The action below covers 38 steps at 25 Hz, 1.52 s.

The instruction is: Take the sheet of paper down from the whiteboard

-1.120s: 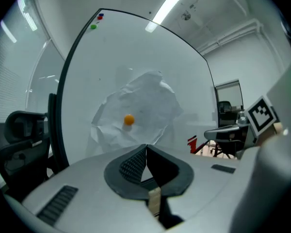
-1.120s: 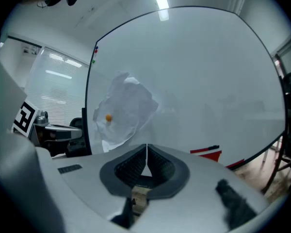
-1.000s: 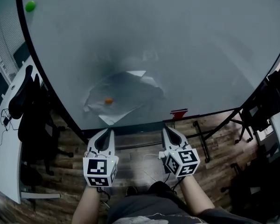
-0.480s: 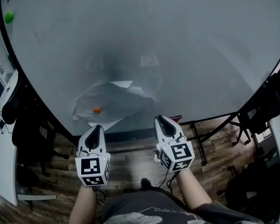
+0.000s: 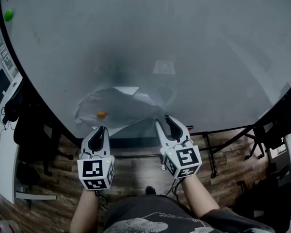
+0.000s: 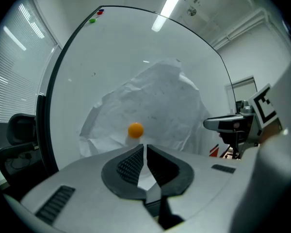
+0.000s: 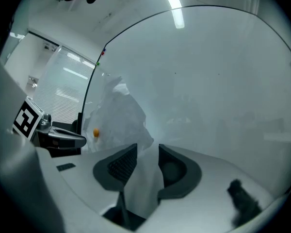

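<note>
My right tool (image 7: 148,147) had its jaws opening around a loose corner of the sheet of paper (image 7: 120,114), pads clear of it, while my left tool (image 6: 144,147) was closed on nothing. The crumpled sheet lay ahead and left of the right tool, pinned to the whiteboard (image 5: 184,42) by an orange magnet (image 6: 136,130) just beyond the left tool's tips. I judged the corner could slip free, and tugging against that magnet could tear the paper.

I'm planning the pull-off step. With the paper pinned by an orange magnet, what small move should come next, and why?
Probably close the right claw on the paper: its jaws are opening with the sheet's corner between them, ungripped. The magnet pins the paper to the whiteboard, so a firm hold seems needed before pulling. The left claw is shut.
</note>
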{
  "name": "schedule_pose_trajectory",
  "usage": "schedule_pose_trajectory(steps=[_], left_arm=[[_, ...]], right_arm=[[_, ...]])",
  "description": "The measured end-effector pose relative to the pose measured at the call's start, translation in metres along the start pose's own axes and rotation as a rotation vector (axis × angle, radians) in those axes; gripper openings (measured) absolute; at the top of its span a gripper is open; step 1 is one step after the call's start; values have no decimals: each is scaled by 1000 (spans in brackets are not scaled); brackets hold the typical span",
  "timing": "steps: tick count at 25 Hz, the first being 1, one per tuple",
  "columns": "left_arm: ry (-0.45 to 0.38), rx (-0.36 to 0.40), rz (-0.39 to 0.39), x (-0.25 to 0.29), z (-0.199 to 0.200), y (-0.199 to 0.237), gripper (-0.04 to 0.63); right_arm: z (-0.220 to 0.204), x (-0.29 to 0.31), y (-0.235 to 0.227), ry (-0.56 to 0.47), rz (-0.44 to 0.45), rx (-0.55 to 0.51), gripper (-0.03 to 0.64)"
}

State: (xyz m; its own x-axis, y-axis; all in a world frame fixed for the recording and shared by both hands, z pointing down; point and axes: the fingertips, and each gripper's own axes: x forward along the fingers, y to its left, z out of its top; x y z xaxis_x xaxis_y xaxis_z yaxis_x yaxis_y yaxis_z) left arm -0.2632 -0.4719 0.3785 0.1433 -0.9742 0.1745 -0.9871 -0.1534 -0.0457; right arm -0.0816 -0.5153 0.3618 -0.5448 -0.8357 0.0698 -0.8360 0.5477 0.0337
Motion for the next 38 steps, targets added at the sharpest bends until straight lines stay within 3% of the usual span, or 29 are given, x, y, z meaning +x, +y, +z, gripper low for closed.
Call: schedule_pose_trajectory(steps=[5, 12, 17, 20, 22, 28, 38], left_arm=[[11, -10, 12, 7, -3, -1, 17], [15, -43, 29, 12, -2, -2, 17], [-3, -52, 61, 10, 4, 4, 17], [-18, -56, 61, 10, 7, 5, 33], [-15, -57, 50, 13, 8, 4, 104], [-32, -51, 92, 17, 17, 7, 155], [-33, -50, 147, 26, 28, 16, 163]], right_arm=[[10, 5, 2, -35, 2, -125, 125], [18, 11, 10, -50, 37, -155, 123], [16, 11, 8, -53, 22, -134, 35], [17, 11, 8, -55, 31, -128, 31], [17, 11, 8, -56, 33, -124, 31], [16, 10, 9, -57, 38, -109, 31], [17, 12, 9, -62, 42, -100, 31]])
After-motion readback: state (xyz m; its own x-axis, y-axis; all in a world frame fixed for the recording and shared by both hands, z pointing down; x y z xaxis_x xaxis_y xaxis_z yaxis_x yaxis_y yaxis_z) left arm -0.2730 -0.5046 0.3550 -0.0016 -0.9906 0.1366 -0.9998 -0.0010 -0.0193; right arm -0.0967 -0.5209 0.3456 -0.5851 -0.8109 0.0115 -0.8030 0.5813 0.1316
